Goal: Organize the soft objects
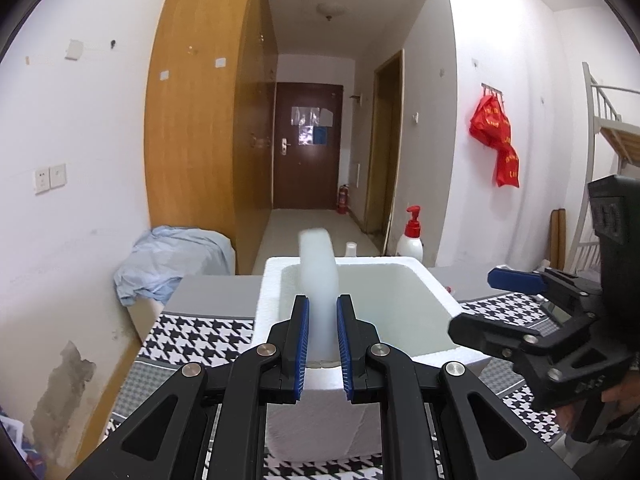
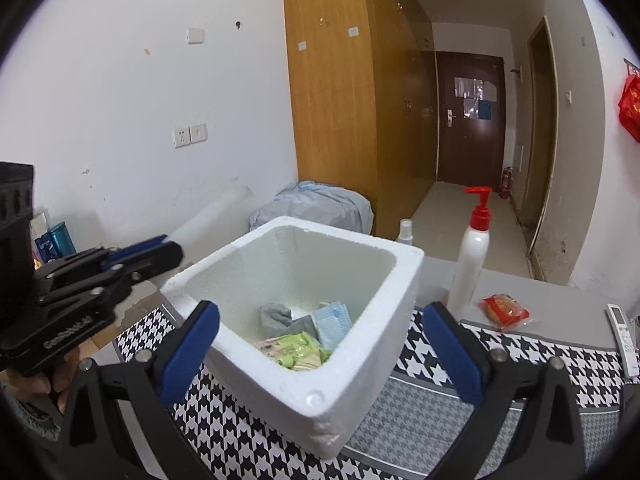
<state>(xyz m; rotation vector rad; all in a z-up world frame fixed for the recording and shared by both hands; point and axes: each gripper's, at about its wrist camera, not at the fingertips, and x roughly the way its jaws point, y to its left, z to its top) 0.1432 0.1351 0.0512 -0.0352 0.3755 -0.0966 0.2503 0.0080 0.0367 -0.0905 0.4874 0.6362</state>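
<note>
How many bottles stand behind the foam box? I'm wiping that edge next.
2: a white pump bottle with a red top beside the box, and a small spray bottle farther back. More could be hidden.

Both wrist views evenly lit and fairly bright, soft diffuse indoor light, shadows weak. Strong fisheye: wardrobe (image 1: pixel 208 92) and walls bow outward, dark vignette in every corner. Glare patch on the brown door (image 1: pixel 308 144), also visible at (image 2: pixel 470 112). White foam piece (image 1: pixel 318 280) in the left gripper (image 1: pixel 323 344) is smeared at its top by motion blur. Foam box (image 2: pixel 360 392) near blown out, surface texture mostly lost. Background a bit soft
</note>
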